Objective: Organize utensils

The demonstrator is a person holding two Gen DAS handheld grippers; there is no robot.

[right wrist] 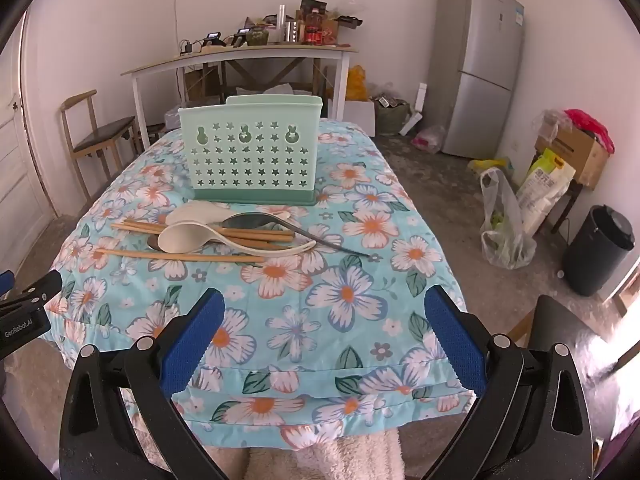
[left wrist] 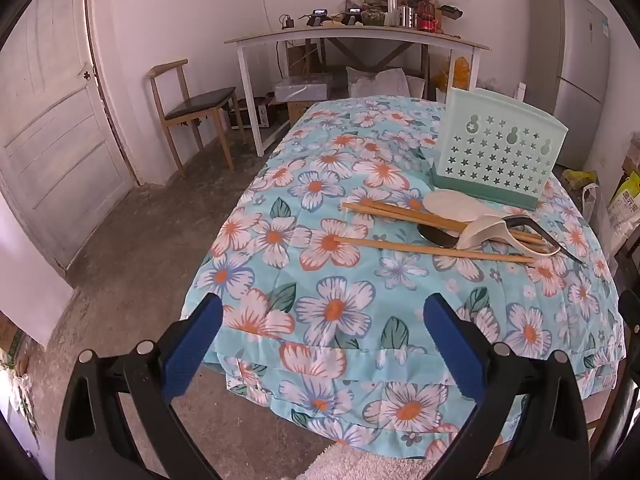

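A mint green utensil holder [right wrist: 250, 152] with star holes stands upright at the middle of the floral table; it also shows in the left wrist view [left wrist: 500, 152]. In front of it lies a pile: wooden chopsticks [right wrist: 192, 255] [left wrist: 432, 249], two white plastic spoons [right wrist: 192, 236] [left wrist: 486, 230] and dark metal spoons [right wrist: 256, 221]. My left gripper [left wrist: 322, 316] is open and empty over the table's near left edge. My right gripper [right wrist: 324, 312] is open and empty over the near edge, well short of the pile.
The table wears a blue floral cloth [right wrist: 348, 292]. A wooden chair [left wrist: 188, 108] and a white desk [left wrist: 352, 36] with clutter stand behind. A fridge [right wrist: 476, 68], bags [right wrist: 508, 224] and a black bin [right wrist: 600, 248] are at the right. The left gripper's body [right wrist: 24, 312] shows at the left edge.
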